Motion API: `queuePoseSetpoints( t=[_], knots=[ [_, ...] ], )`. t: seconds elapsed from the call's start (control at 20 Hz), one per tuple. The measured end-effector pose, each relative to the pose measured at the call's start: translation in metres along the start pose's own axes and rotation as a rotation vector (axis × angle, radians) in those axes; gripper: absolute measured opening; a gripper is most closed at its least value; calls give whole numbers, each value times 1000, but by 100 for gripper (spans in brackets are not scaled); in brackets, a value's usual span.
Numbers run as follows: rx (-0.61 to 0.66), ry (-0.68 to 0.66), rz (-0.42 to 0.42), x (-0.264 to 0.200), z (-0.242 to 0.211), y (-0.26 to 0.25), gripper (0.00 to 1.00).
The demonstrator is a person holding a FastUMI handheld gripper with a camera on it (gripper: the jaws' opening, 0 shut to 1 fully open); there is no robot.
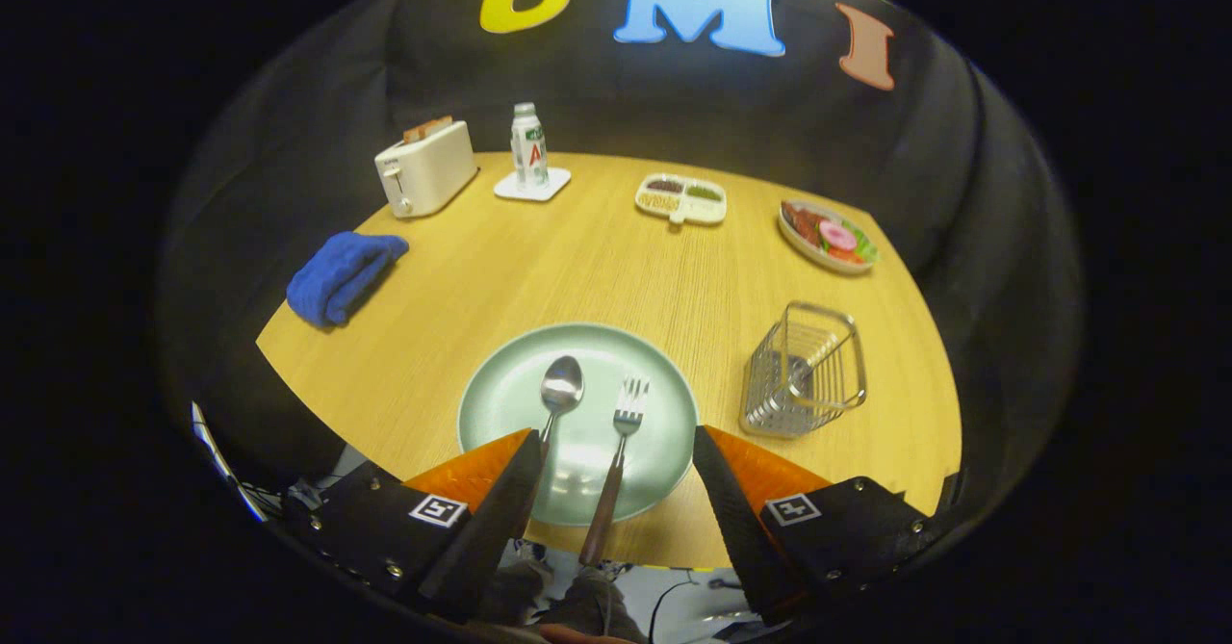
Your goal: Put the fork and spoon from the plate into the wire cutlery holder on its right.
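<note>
A pale green plate [500, 394] lies on the wooden table just ahead of my fingers. On it lie a spoon [561, 386] and, to its right, a fork [628, 408] with a brown handle that sticks out over the plate's near rim. The spoon's handle runs down behind my left finger. The wire cutlery holder [807, 368] stands upright to the right of the plate with nothing in it. My gripper [616, 437] hovers open above the plate's near edge, its fingers wide apart on either side of the fork, touching nothing.
A folded blue cloth [342, 275] lies at the table's left. At the back stand a white toaster [423, 168], a bottle [528, 146] on a white coaster, a divided snack tray [680, 199] and a dish of food [828, 237]. The table's near edge runs under my fingers.
</note>
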State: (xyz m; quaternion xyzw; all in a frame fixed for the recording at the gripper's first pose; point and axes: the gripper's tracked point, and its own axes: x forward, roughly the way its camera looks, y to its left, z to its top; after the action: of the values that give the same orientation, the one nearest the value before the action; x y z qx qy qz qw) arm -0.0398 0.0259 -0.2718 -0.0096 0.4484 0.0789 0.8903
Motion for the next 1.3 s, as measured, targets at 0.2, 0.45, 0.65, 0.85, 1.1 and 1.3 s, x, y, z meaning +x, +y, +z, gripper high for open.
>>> queuePoseSetpoints(
  t=[0.2, 0.45, 0.65, 0.85, 1.1, 1.3],
  knots=[
    [-1, 59, -14, 15, -16, -1, 97],
    [-93, 140, -31, 33, -35, 0, 91],
    [-118, 214, -30, 43, -47, 4, 65],
    [-124, 307, -43, 47, -53, 3, 39],
    [-78, 451, 36, 46, -61, 13, 21],
    [-97, 472, 52, 48, -52, 0, 3]
  ],
)
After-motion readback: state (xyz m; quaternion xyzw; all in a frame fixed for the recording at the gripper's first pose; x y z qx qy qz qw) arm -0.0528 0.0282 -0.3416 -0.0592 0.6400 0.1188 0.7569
